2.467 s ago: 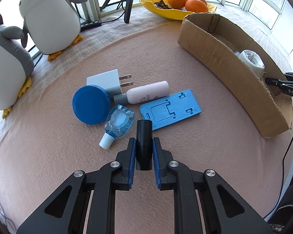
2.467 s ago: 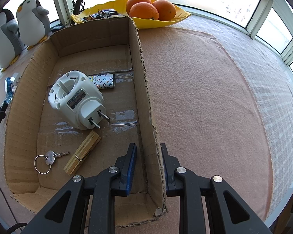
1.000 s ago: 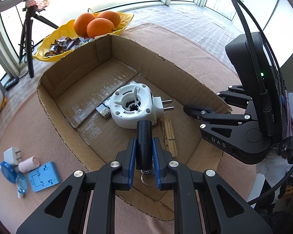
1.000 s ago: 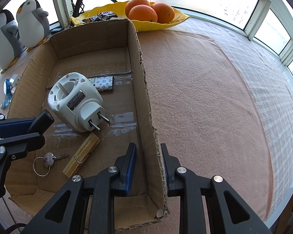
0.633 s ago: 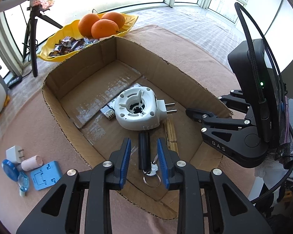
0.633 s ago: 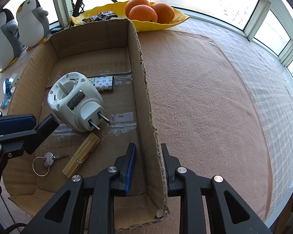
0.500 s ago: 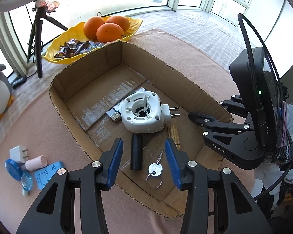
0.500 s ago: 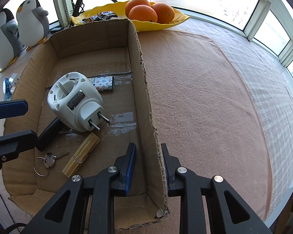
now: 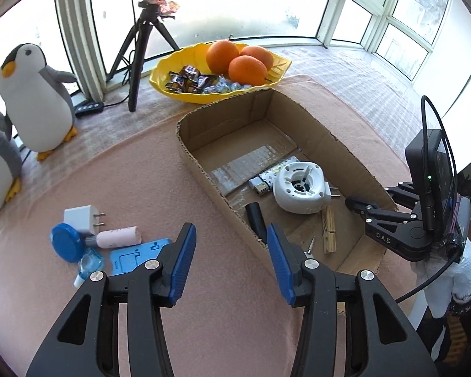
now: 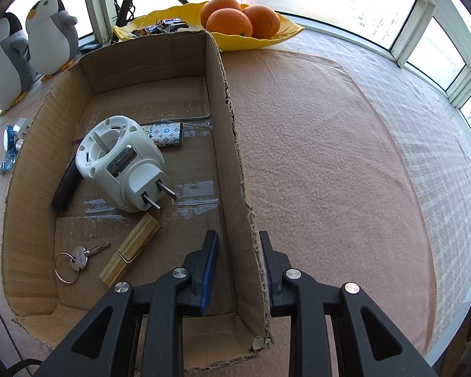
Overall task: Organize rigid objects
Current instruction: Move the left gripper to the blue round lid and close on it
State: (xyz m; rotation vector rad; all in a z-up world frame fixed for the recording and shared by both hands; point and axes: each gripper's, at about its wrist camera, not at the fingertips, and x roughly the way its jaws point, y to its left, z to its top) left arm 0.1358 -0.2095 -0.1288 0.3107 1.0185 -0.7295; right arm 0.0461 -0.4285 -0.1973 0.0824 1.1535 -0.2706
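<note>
A cardboard box [image 9: 197, 169] [image 10: 229, 132] holds a white plug adapter [image 9: 300, 191] [image 10: 122, 163], a black cylinder [image 9: 256, 218] [image 10: 66, 185], a patterned lighter [image 10: 165, 133], a wooden clothespin [image 10: 130, 249] and a key on a ring [image 10: 75, 259]. My left gripper [image 9: 230, 257] is open and empty, outside the box's near wall. My right gripper [image 10: 238, 268] is shut on the box's right wall. On the cloth to the left lie a white charger [image 9: 80, 218], a blue round lid [image 9: 66, 242], a small white bottle [image 9: 117, 237], a blue stand [image 9: 136, 256] and a blue clear bottle [image 9: 89, 265].
A yellow bowl [image 9: 172, 86] with oranges [image 9: 245, 67] and sweets stands behind the box. Two plush penguins [image 9: 36, 100] stand at the far left. A tripod [image 9: 141, 40] stands by the window. The table's edge runs close on the right in the right wrist view.
My left gripper opened and let the black cylinder go into the box, then drew back and turned left, away from the box. My right gripper has kept its hold on the box wall.
</note>
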